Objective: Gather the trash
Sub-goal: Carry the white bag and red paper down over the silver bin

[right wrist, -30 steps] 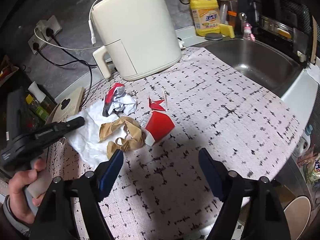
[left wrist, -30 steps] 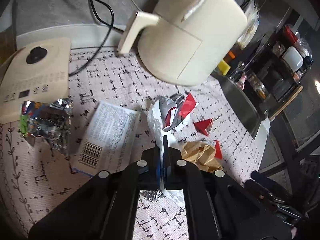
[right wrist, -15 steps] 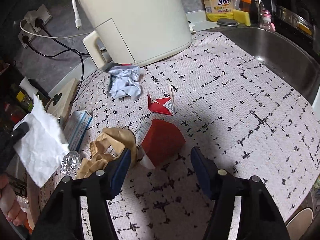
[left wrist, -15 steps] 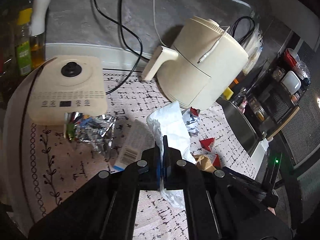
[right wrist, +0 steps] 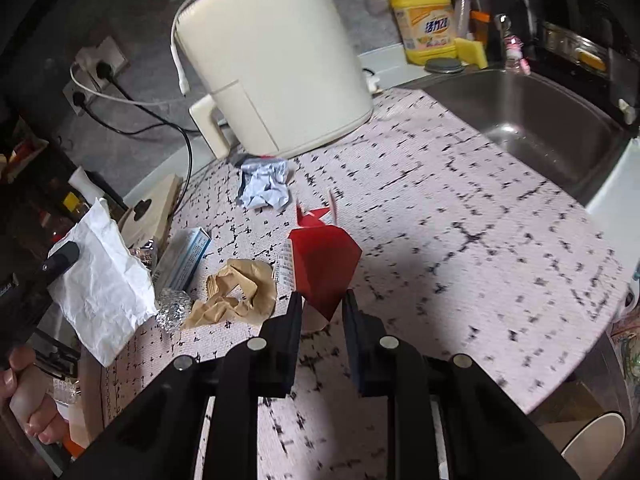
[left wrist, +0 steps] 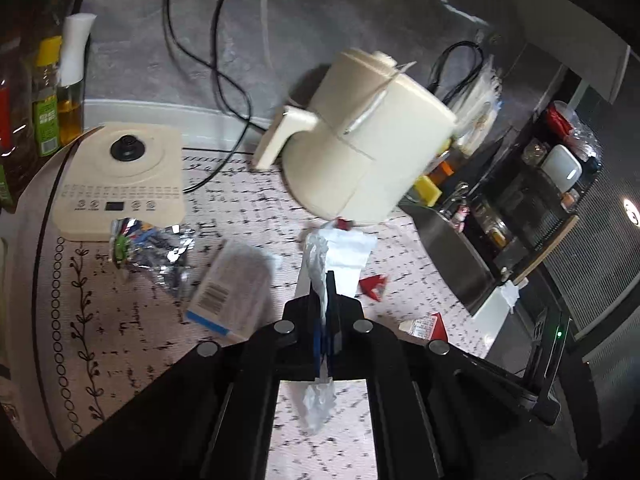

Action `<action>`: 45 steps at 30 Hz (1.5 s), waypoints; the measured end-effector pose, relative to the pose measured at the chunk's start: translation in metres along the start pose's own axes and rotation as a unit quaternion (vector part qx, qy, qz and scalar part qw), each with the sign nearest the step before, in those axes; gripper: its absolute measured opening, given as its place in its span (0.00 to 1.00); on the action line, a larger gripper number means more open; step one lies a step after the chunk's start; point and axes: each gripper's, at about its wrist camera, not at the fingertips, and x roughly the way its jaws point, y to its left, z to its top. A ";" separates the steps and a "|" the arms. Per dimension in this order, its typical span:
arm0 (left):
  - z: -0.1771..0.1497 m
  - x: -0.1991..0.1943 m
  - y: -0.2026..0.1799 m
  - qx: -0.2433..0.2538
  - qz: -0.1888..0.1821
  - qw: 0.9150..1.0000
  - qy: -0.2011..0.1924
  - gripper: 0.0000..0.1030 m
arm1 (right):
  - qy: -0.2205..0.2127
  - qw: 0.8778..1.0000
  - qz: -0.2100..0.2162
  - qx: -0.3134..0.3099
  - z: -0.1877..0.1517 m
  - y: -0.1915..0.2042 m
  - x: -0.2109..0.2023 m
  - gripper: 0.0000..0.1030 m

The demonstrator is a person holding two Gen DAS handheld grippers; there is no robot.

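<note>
The right gripper (right wrist: 322,300) is straddling the red carton (right wrist: 324,264), jaws partly apart; it should be squeezing gently, avoiding crushing. The left gripper (left wrist: 327,280) is clamping white paper (left wrist: 344,256).

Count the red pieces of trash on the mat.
2 clearly: the large red carton between the right gripper fingers, and a small red scrap just beyond it. More may hide beneath the air fryer.

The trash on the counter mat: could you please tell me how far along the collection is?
Early. In hand: the left gripper is shut on a white paper sheet, lifted off the mat, and the right gripper brackets the red carton piece, not yet closed. Left: brown paper wad, foil ball, blue-white box, crumpled wrapper, foil packet.
</note>
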 end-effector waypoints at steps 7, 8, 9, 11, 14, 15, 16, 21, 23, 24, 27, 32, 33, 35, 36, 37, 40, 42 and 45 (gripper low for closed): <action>-0.002 -0.012 -0.063 0.026 -0.051 0.998 -0.013 0.03 | -0.030 0.999 -0.011 0.025 -0.013 -0.038 -0.061 0.20; -0.004 -0.012 -0.073 0.031 -0.058 0.998 -0.012 0.03 | -0.034 0.999 -0.014 0.029 -0.016 -0.045 -0.071 0.20; -0.006 -0.012 -0.083 0.036 -0.064 0.997 -0.011 0.03 | -0.039 0.999 -0.018 0.031 -0.019 -0.051 -0.079 0.20; -0.013 -0.009 -0.102 0.045 -0.076 0.996 -0.006 0.03 | -0.049 0.998 -0.027 0.038 -0.024 -0.065 -0.097 0.20; -0.027 -0.002 -0.129 0.060 -0.090 0.994 0.007 0.03 | -0.062 0.996 -0.044 0.052 -0.034 -0.087 -0.124 0.20; -0.033 0.002 -0.139 0.065 -0.095 0.993 0.014 0.03 | -0.067 0.995 -0.051 0.057 -0.038 -0.095 -0.133 0.20; -0.040 0.006 -0.149 0.069 -0.101 0.992 0.022 0.03 | -0.070 0.994 -0.057 0.062 -0.041 -0.103 -0.140 0.20; -0.071 0.025 -0.190 0.089 -0.125 0.987 0.055 0.03 | -0.075 0.989 -0.088 0.089 -0.064 -0.146 -0.173 0.20; -0.084 0.033 -0.207 0.096 -0.133 0.984 0.069 0.03 | -0.075 0.987 -0.099 0.101 -0.074 -0.162 -0.185 0.20; -0.091 0.037 -0.215 0.100 -0.137 0.983 0.076 0.03 | -0.075 0.986 -0.105 0.108 -0.079 -0.171 -0.191 0.20; -0.112 0.049 -0.237 0.111 -0.147 0.978 0.097 0.03 | -0.073 0.982 -0.120 0.124 -0.096 -0.195 -0.207 0.20; -0.152 0.067 -0.267 0.124 -0.159 0.970 0.134 0.03 | -0.062 0.976 -0.146 0.151 -0.128 -0.234 -0.225 0.20; -0.160 0.071 -0.273 0.126 -0.161 0.969 0.141 0.03 | -0.058 0.974 -0.152 0.156 -0.135 -0.242 -0.228 0.20; -0.174 0.077 -0.282 0.129 -0.162 0.966 0.154 0.03 | -0.049 0.972 -0.162 0.165 -0.148 -0.256 -0.232 0.20; -0.181 0.080 -0.287 0.129 -0.163 0.965 0.161 0.03 | -0.044 0.971 -0.166 0.169 -0.155 -0.263 -0.233 0.20; -0.190 0.085 -0.291 0.129 -0.164 0.963 0.169 0.03 | -0.037 0.969 -0.171 0.173 -0.162 -0.272 -0.235 0.20; -0.210 0.092 -0.302 0.131 -0.165 0.960 0.184 0.03 | -0.020 0.966 -0.183 0.183 -0.183 -0.294 -0.238 0.20; -0.224 0.097 -0.310 0.131 -0.164 0.959 0.193 0.03 | -0.007 0.963 -0.188 0.194 -0.198 -0.309 -0.239 0.21; -0.245 0.105 -0.318 0.129 -0.161 0.956 0.208 0.03 | 0.012 0.959 -0.196 0.202 -0.212 -0.326 -0.238 0.25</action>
